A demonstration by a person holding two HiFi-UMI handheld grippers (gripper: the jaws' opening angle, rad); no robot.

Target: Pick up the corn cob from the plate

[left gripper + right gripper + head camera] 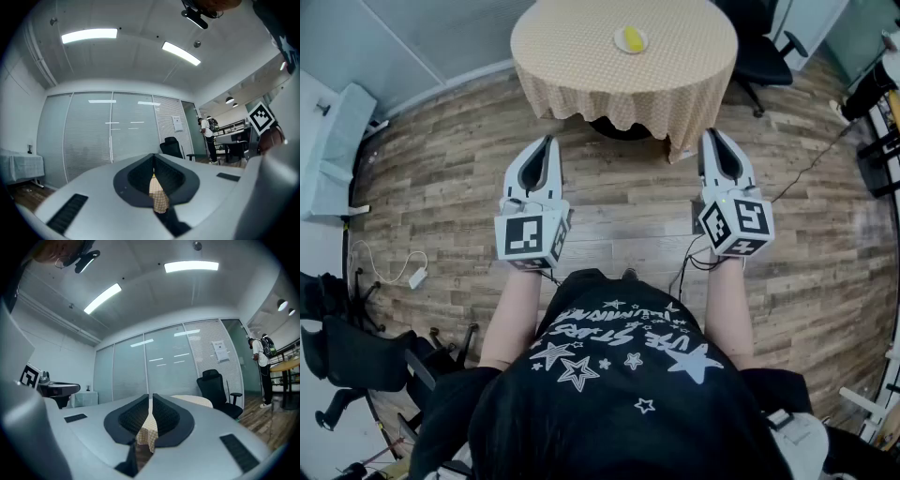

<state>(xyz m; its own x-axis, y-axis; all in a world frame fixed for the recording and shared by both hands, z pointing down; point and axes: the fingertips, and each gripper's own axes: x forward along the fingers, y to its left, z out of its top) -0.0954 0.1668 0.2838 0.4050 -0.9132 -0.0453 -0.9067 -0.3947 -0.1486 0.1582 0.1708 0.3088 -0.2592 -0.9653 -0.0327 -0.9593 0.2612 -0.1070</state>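
At 12 o'clock in the head view, the corn cob (631,38) lay on its plate (617,40), mid-worktop (572,70), untouched. Left gripper (548,141) sat at 7 o'clock of the worktop and right gripper (713,134) at 5 o'clock, both over the floor (628,202). Both sets of fingers were clenched on nothing. Judged: task not started; approach, opening, grasp and lift all remained.

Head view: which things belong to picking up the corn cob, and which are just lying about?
Job: corn cob, plate, round table, left hand-held gripper, right hand-held gripper.
Lying about: office chair, white charger with cable.
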